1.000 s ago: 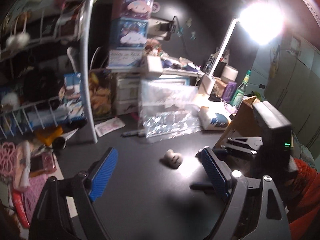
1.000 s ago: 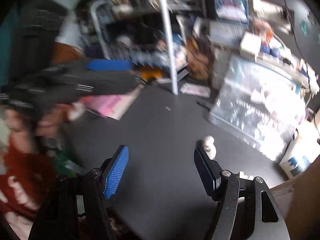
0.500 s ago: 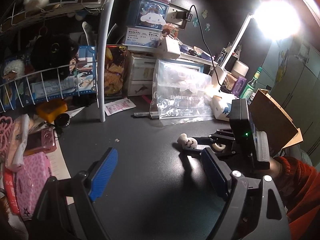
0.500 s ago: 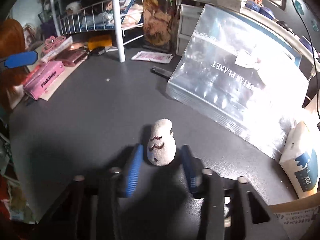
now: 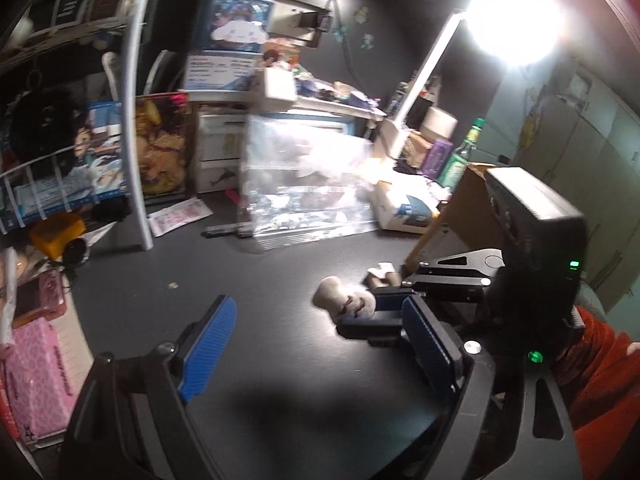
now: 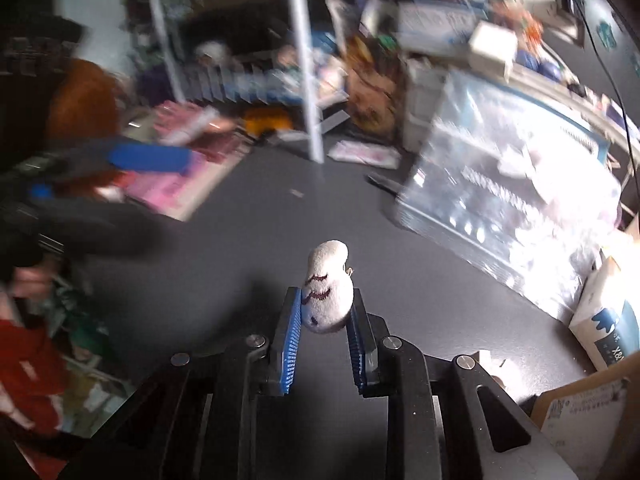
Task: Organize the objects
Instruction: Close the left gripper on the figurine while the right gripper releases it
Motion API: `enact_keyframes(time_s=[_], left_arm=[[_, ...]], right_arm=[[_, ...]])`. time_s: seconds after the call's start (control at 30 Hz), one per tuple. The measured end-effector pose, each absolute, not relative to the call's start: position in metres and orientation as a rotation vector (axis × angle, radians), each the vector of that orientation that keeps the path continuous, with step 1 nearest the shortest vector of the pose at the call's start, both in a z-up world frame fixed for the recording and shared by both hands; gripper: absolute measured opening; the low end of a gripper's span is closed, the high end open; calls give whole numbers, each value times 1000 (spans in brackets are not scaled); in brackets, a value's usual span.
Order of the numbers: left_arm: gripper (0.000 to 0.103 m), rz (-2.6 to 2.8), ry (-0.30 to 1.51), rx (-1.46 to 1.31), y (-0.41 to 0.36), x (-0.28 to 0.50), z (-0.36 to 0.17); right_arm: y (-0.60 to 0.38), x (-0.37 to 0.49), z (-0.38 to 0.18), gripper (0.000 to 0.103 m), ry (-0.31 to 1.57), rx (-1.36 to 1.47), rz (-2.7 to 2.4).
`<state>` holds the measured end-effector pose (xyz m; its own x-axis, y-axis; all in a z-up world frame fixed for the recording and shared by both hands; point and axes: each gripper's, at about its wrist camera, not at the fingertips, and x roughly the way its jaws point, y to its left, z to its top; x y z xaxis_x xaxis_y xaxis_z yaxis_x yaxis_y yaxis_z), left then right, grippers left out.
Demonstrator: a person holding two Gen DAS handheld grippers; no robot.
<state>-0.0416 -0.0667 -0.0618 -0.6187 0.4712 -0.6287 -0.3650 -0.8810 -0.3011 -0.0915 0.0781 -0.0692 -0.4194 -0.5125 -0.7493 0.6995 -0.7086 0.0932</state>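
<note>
A small white plush toy (image 6: pixel 327 292) with a stitched dark face is clamped between the blue pads of my right gripper (image 6: pixel 325 308), lifted above the dark desk (image 6: pixel 240 248). In the left wrist view the same toy (image 5: pixel 346 304) shows at the tip of the right gripper (image 5: pixel 372 314), to the right of centre. My left gripper (image 5: pixel 316 344) is open and empty, its blue pads (image 5: pixel 208 352) wide apart above the desk. A second small white piece (image 5: pixel 382 272) lies on the desk just behind the toy.
A clear plastic bag (image 5: pixel 304 192) leans at the back of the desk. A white wire rack (image 5: pixel 136 120) with books stands at the left, pink items (image 5: pixel 36 376) below it. A cardboard box (image 5: pixel 464 216), tissue pack (image 5: pixel 404 208) and bright lamp (image 5: pixel 516 20) are at the right.
My right gripper has shut on the plush toy and lifted it off the desk. Both views have swung; the left gripper stays open.
</note>
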Motion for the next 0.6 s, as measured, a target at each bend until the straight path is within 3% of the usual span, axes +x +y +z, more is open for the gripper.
enact_keyframes(time_s=[0.23, 0.4, 0.6], left_arm=[[48, 2343, -188, -921, -38, -30, -31], [38, 2299, -146, -862, -14, -26, -5], [35, 2246, -61, -819, 32, -35, 23]], right_arm=[[86, -40, -9, 17, 314, 832, -2139], [105, -21, 19, 17, 325, 749, -2185], [141, -8, 44, 17, 345, 697, -2278]])
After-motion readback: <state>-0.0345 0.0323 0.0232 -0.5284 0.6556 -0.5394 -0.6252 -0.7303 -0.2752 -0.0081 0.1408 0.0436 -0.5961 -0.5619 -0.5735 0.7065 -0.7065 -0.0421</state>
